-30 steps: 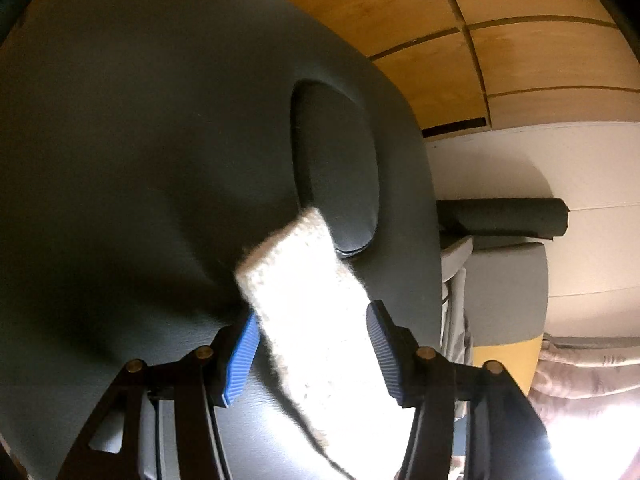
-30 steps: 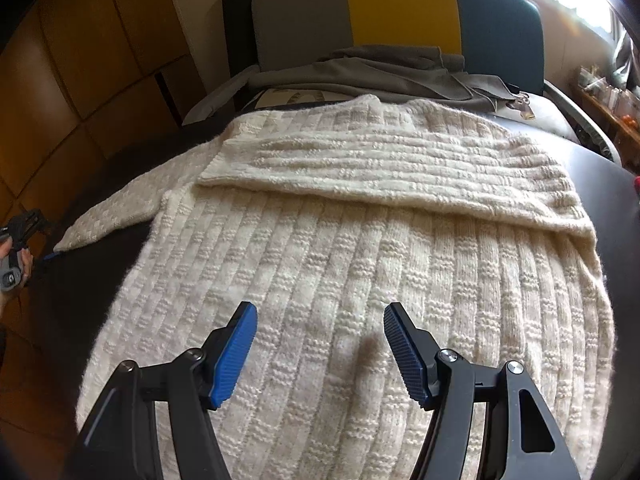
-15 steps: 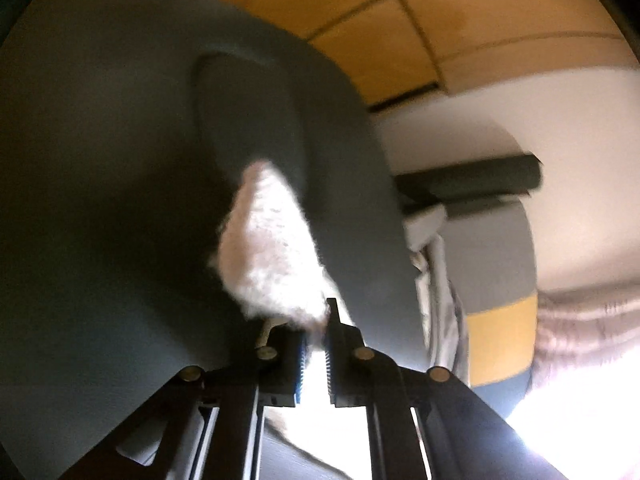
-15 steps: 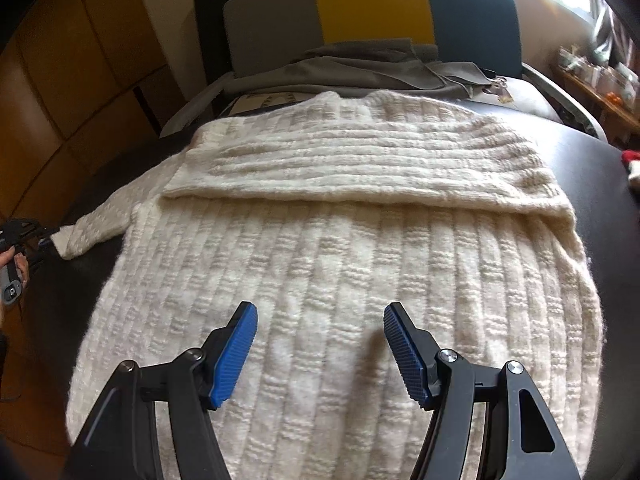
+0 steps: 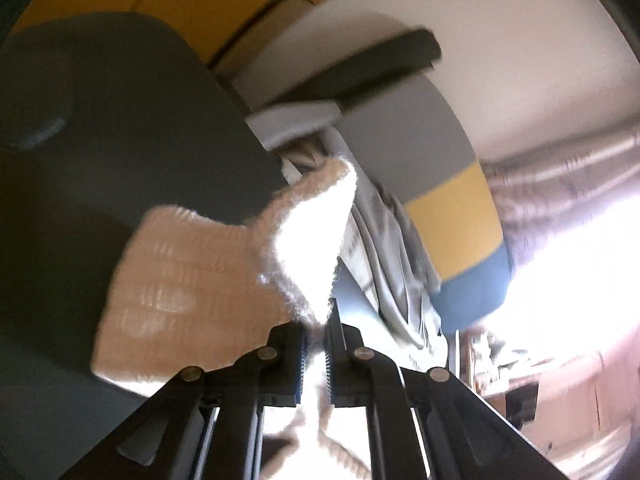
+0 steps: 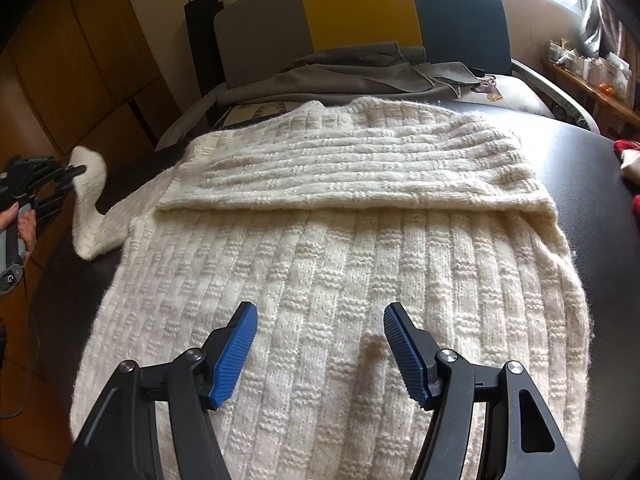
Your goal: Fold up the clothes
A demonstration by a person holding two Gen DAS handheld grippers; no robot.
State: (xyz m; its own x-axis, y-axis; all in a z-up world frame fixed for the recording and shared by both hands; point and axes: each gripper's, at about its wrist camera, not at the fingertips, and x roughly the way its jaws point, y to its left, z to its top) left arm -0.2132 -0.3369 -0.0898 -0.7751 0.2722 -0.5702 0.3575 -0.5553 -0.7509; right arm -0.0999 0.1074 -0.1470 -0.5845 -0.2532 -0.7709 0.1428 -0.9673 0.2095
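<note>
A cream knitted sweater (image 6: 340,248) lies flat on a dark table (image 6: 592,168), one sleeve folded across its upper part. My left gripper (image 5: 316,344) is shut on the other sleeve's cuff (image 5: 224,280) and holds it lifted off the table; it shows at the left of the right wrist view (image 6: 80,170) with the raised sleeve (image 6: 90,204). My right gripper (image 6: 320,352) is open and empty, hovering just above the sweater's lower body.
A grey, yellow and blue chair back (image 6: 360,12) stands behind the table with grey clothes (image 6: 352,68) piled on its seat. Wooden cabinet panels (image 6: 72,64) are on the left. A red and white item (image 6: 628,160) lies at the table's right edge.
My left gripper closed on the sleeve cuff, then lifted it and swung it towards the sweater's body. My right gripper stayed open over the lower body.
</note>
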